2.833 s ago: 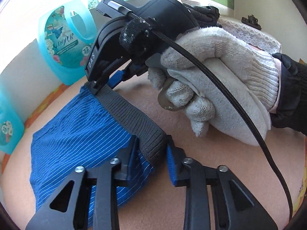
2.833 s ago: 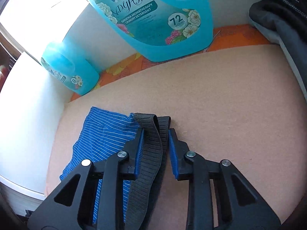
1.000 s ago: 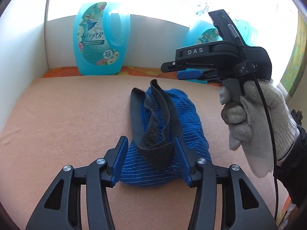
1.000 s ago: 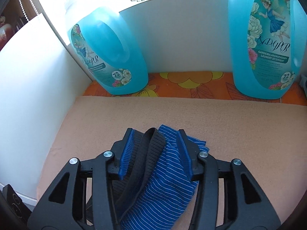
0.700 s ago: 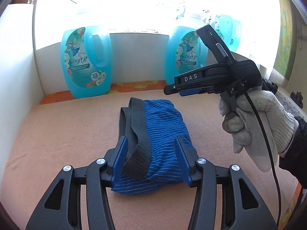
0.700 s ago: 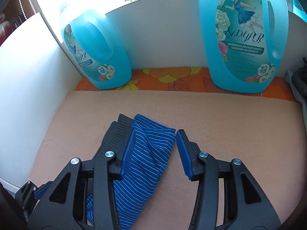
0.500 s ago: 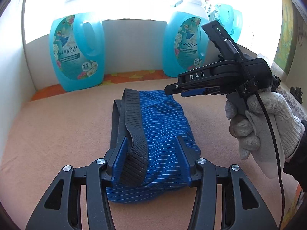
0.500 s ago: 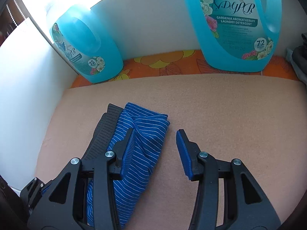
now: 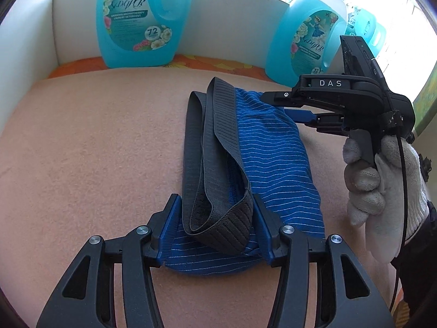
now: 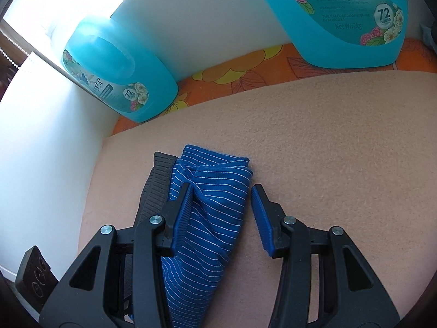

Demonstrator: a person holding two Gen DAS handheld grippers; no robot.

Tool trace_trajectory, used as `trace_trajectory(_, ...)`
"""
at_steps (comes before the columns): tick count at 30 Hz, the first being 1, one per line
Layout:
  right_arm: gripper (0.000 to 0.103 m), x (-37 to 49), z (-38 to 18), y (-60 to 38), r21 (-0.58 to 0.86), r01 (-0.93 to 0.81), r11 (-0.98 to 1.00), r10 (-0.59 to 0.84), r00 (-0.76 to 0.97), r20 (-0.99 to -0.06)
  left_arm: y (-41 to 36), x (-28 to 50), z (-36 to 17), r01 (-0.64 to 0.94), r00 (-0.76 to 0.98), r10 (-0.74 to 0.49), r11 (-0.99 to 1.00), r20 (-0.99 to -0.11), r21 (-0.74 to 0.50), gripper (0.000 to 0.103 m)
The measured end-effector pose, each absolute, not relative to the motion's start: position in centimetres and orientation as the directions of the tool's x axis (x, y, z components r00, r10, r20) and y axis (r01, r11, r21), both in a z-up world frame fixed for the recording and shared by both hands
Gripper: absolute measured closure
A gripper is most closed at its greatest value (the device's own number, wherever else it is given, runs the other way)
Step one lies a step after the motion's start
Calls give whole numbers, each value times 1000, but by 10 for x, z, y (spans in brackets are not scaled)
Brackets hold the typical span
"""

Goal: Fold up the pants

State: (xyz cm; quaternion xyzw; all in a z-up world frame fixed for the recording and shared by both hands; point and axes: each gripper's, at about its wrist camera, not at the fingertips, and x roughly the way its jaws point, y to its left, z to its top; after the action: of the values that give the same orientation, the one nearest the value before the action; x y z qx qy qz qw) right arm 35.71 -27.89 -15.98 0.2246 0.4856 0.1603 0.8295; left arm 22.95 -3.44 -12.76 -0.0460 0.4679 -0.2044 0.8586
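The blue pinstriped pants (image 9: 273, 164) with a dark grey waistband (image 9: 215, 147) lie folded into a bundle on the peach blanket (image 9: 95, 150). My left gripper (image 9: 215, 224) is open, its jaws on either side of the bundle's near end with the waistband loop between them. My right gripper (image 10: 221, 202) is open and low over the bundle's far right edge (image 10: 213, 199); its left jaw rests on the fabric. The right gripper also shows in the left wrist view (image 9: 297, 109), held by a white-gloved hand (image 9: 377, 186).
Turquoise detergent jugs (image 9: 139, 13) (image 9: 308, 46) (image 10: 117, 71) stand along the white back wall on an orange flowered cloth (image 10: 245, 68). A white side wall (image 10: 41, 177) bounds the left. A small black device (image 10: 34, 270) sits at the lower left.
Both grippers let go of the waistband and the pants settled into a folded bundle. The left gripper came lower and closer over the near end; the right gripper dropped toward the far right edge.
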Motion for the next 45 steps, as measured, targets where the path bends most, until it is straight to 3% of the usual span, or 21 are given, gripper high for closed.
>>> trace_trajectory(6, 56, 361, -158, -267, 516, -76, 853, 486, 476, -733, -34, 224, -127, 280, 481, -383, 920, -789, -276, 53)
trace_trajectory(7, 62, 362, -159, -265, 519, -77, 851, 490, 472, -733, -36, 223, -126, 287, 486, -383, 919, -786, -270, 53)
trace_trajectory(8, 77, 363, -160, -264, 525, -82, 847, 499, 461, -734, -38, 222, -127, 297, 493, -382, 918, -782, -261, 54)
trace_trajectory(9, 83, 363, -162, -262, 520, -84, 850, 496, 458, -738, -38, 220, -128, 307, 498, -386, 916, -777, -258, 63)
trace_trajectory(12, 86, 362, -159, -260, 494, -91, 864, 474, 475, -741, -40, 220, -129, 316, 493, -412, 905, -766, -284, 80)
trace_trajectory(14, 89, 361, -156, -262, 498, -90, 863, 475, 483, -736, -39, 220, -129, 311, 486, -432, 898, -760, -312, 83)
trace_trajectory(28, 91, 337, -81, -254, 415, -204, 887, 452, 570, -686, -32, 209, -106, 311, 515, -500, 866, -696, -392, 87)
trace_trajectory(45, 92, 269, 35, -334, 296, -188, 937, 334, 734, -591, -111, 186, -33, 505, 539, -633, 771, -556, -388, 87)
